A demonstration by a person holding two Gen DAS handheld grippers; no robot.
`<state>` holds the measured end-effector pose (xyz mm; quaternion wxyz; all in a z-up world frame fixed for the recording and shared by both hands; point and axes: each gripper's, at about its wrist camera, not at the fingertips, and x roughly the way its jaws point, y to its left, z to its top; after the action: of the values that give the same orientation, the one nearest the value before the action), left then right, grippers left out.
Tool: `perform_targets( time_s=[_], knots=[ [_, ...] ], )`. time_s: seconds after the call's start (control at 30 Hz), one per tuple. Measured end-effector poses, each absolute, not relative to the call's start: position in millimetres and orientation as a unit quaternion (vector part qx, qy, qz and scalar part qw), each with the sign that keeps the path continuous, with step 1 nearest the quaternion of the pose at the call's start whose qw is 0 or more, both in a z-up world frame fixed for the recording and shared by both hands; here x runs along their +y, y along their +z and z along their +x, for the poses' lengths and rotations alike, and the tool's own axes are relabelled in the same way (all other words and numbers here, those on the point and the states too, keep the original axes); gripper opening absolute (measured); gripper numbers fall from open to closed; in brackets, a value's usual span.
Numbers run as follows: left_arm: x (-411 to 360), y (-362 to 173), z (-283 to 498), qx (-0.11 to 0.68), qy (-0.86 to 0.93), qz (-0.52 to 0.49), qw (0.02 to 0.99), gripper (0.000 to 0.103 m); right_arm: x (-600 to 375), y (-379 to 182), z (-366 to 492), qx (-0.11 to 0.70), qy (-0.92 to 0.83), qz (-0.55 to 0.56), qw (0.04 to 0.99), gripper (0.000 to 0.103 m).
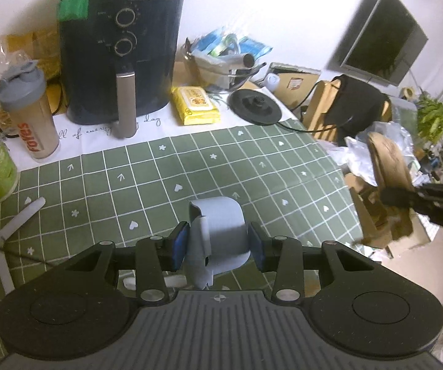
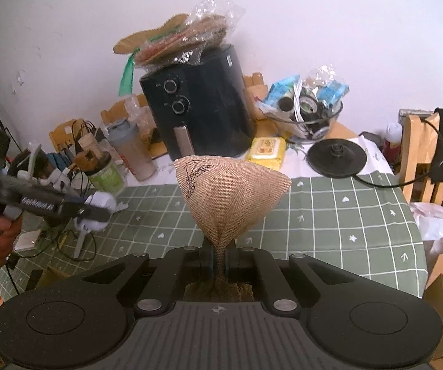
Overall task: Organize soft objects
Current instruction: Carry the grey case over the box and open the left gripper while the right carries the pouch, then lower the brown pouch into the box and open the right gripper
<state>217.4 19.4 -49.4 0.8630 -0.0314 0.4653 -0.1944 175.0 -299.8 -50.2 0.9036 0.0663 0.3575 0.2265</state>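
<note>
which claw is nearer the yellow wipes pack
Left, judging loosely. The left claw hovers over the cloth in front of the yellow wipes pack; the right claw hangs past the table's edge.

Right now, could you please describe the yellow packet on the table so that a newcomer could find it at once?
Start at the big black air fryer standing at the back of the table. Just beside it, on the white strip of cloth, between the fryer and the round black kettle base, lies the yellow packet. It is the only flat, bright yellow thing there, a soft pack with a printed label on top.
</note>
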Motion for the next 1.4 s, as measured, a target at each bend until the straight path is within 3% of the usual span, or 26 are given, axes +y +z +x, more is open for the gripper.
perform_targets(
  time_s=[0.9, 0.93, 1.03, 1.4],
  knots=[
    [27, -66, 98, 0.49, -0.156, -0.011, 0.858, 0.044, -254, -29, 120, 0.352, 0.298, 0.051, 0.886, 0.009],
    [26, -67, 95, 0.487, -0.155, -0.006, 0.86, 0.046, -252, -29, 118, 0.352, 0.301, 0.049, 0.885, 0.009],
    [25, -67, 85, 0.481, -0.15, -0.001, 0.864, 0.066, -245, -31, 112, 0.357, 0.311, 0.049, 0.88, 0.009],
    [49, -63, 57, 0.475, -0.113, -0.071, 0.869, 0.068, -220, -43, 88, 0.385, 0.341, 0.05, 0.856, 0.009]
  ],
)
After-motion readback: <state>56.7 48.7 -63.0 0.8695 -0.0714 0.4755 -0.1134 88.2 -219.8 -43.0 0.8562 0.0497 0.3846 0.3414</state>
